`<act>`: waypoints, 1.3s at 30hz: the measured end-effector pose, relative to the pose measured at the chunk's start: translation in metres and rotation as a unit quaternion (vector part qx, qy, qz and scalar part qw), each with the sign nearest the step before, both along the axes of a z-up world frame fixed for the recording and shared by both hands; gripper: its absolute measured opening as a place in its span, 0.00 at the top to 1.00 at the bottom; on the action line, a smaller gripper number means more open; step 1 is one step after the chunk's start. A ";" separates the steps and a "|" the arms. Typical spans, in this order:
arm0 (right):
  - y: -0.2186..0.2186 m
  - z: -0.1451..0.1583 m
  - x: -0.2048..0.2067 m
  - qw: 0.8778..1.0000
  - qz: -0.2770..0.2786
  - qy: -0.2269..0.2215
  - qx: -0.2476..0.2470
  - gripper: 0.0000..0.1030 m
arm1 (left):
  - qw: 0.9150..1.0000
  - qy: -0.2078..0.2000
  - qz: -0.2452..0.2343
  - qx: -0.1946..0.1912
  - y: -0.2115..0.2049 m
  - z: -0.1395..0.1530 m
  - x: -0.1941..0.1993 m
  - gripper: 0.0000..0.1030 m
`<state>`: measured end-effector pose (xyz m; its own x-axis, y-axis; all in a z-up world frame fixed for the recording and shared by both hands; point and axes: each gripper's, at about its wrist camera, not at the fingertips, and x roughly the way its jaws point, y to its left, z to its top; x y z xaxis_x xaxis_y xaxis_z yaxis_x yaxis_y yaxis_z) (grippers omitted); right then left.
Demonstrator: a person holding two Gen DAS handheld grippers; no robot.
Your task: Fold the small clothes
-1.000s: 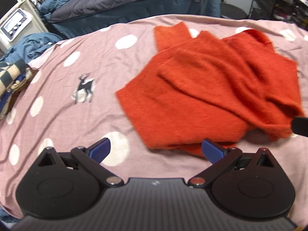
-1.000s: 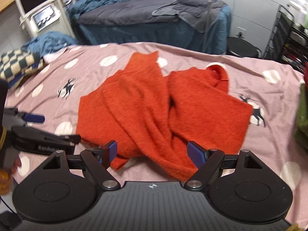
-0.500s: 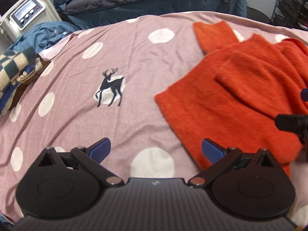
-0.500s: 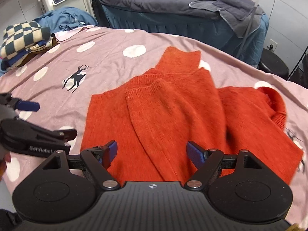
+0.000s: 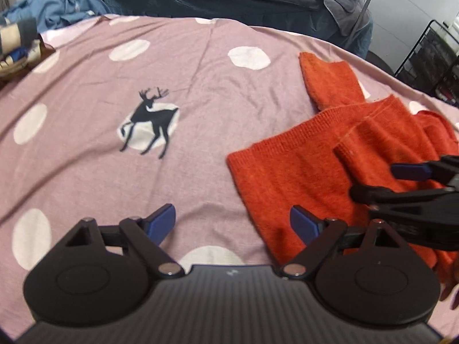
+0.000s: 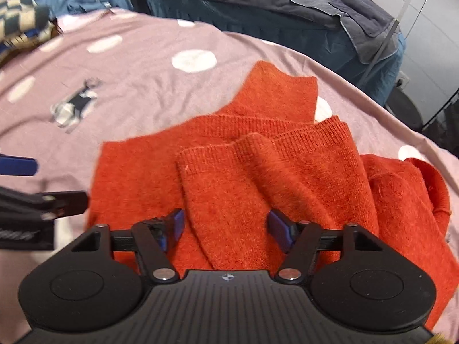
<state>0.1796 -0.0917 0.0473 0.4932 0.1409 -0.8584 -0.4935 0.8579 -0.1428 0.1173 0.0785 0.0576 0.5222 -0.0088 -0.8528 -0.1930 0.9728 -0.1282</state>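
Pink dotted bedsheet (image 5: 200, 57), orange sweater (image 6: 258, 177) lying crumpled. I'm hovering both grippers wide open, empty: left gripper (image 5: 232, 223) beside its hem, right gripper (image 6: 225, 226) straddling a sleeve. Next: I'm pinching the sleeve to flatten it.

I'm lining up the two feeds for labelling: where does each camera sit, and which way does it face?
Left wrist: on the left tool, facing forward over the mauve polka-dot bedsheet; its open blue-tipped fingers show, the right tool enters from the right.
Right wrist: on the right tool, facing over the rumpled orange knitted sweater; open fingers show, the left tool at left.
Shared: sweater, bedsheet, black deer print.
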 end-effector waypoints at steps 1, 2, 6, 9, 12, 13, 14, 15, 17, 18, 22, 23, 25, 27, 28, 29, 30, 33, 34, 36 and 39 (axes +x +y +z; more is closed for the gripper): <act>0.000 0.000 0.000 1.000 -0.001 -0.007 -0.005 0.24 | 1.000 -0.002 -0.004 -0.010 -0.001 -0.001 0.000 0.15; -0.002 0.002 0.001 1.000 -0.003 -0.016 -0.005 0.51 | 1.000 -0.005 -0.011 -0.020 -0.002 -0.001 -0.001 0.15; -0.027 0.022 0.001 0.998 -0.008 -0.011 0.058 0.90 | 0.998 -0.004 -0.020 -0.064 -0.006 -0.003 0.004 0.16; -0.052 0.046 -0.006 0.994 -0.026 -0.024 0.101 0.92 | 0.997 0.001 -0.010 -0.074 -0.008 -0.006 0.009 0.16; -0.084 0.074 -0.016 0.989 -0.052 -0.039 0.136 0.92 | 0.996 0.011 -0.009 -0.084 -0.008 -0.009 0.018 0.16; -0.096 0.083 -0.021 0.987 -0.060 -0.044 0.143 0.92 | 0.996 0.016 -0.010 -0.089 -0.009 -0.011 0.021 0.16; -0.107 0.092 -0.026 0.985 -0.070 -0.047 0.150 0.92 | 0.996 0.021 -0.012 -0.091 -0.010 -0.013 0.025 0.16; -0.120 0.100 -0.031 0.983 -0.080 -0.050 0.155 0.92 | 0.996 0.024 -0.014 -0.088 -0.012 -0.014 0.028 0.16; -0.148 0.116 -0.043 0.979 -0.106 -0.059 0.166 0.92 | 0.996 0.027 -0.015 -0.084 -0.015 -0.018 0.034 0.16; -0.161 0.125 -0.049 0.976 -0.122 -0.065 0.170 0.92 | 0.996 0.029 -0.014 -0.084 -0.016 -0.021 0.037 0.16; -0.207 0.169 -0.079 0.961 -0.176 -0.112 0.182 0.93 | 0.996 0.034 -0.023 -0.074 -0.025 -0.030 0.050 0.16; -0.217 0.181 -0.085 0.957 -0.184 -0.123 0.186 0.93 | 0.997 0.029 -0.028 -0.068 -0.029 -0.030 0.052 0.16; -0.231 0.199 -0.096 0.951 -0.198 -0.140 0.194 0.93 | 0.996 0.016 -0.044 -0.073 -0.036 -0.030 0.055 0.22; -0.238 0.207 -0.105 0.947 -0.206 -0.154 0.191 0.93 | 0.994 0.006 -0.069 -0.090 -0.044 -0.029 0.057 0.47; -0.241 0.208 -0.109 0.947 -0.209 -0.157 0.189 0.93 | 0.992 0.005 -0.080 -0.093 -0.048 -0.028 0.058 0.70; -0.243 0.208 -0.111 0.946 -0.211 -0.159 0.186 0.93 | 0.991 0.003 -0.092 -0.097 -0.052 -0.028 0.058 0.87; -0.245 0.206 -0.112 0.945 -0.215 -0.159 0.186 0.93 | 0.990 0.001 -0.101 -0.101 -0.055 -0.027 0.057 0.87; -0.256 0.205 -0.114 0.938 -0.233 -0.160 0.201 0.93 | 0.988 -0.022 -0.114 -0.097 -0.055 -0.014 0.048 0.90; -0.259 0.206 -0.115 0.936 -0.235 -0.165 0.202 0.93 | 0.987 -0.034 -0.117 -0.101 -0.052 -0.006 0.045 0.91; -0.266 0.213 -0.116 0.932 -0.237 -0.171 0.213 0.93 | 0.986 -0.050 -0.120 -0.100 -0.046 0.013 0.039 0.91; -0.281 0.232 -0.123 0.923 -0.245 -0.170 0.243 0.93 | 0.982 -0.075 -0.145 -0.090 -0.042 0.050 0.028 0.91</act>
<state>0.0563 -0.3724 0.2789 0.8290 0.1561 -0.5370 -0.0259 0.9700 0.2419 0.1457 0.0366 0.1074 0.5954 -0.3204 -0.7368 0.1240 0.9427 -0.3097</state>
